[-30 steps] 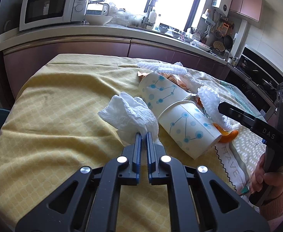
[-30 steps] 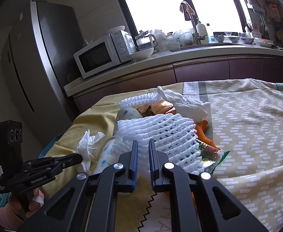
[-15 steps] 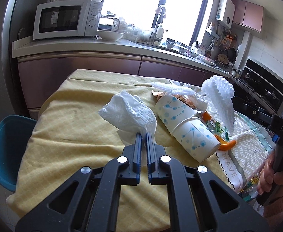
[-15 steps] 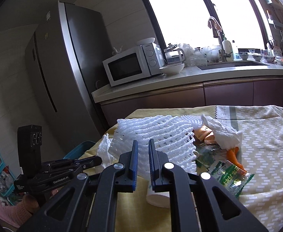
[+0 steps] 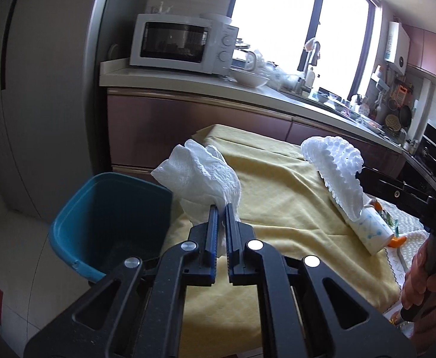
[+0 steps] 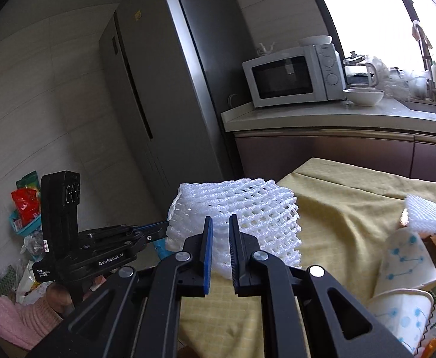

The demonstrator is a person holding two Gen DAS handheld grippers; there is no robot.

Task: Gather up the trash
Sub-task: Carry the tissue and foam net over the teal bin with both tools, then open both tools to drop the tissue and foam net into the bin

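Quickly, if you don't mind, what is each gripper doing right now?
Left gripper: closed on the crumpled paper towel.
Right gripper: closed on the white foam fruit net.

Teal bin (image 5: 110, 217); yellow tablecloth (image 5: 289, 208); blue-dotted cups (image 6: 405, 262).

The bin (image 5: 107, 220) is sitting on the floor, left of the surface (image 5: 280, 208). 2 cups (image 6: 402, 289) are lying on the surface. Behind, a microwave (image 5: 182, 43) is sitting on the counter (image 5: 188, 82), beside the fridge (image 6: 170, 95).

Tissue (image 5: 201, 176) hides the teal bin's (image 5: 68, 208) right rim.
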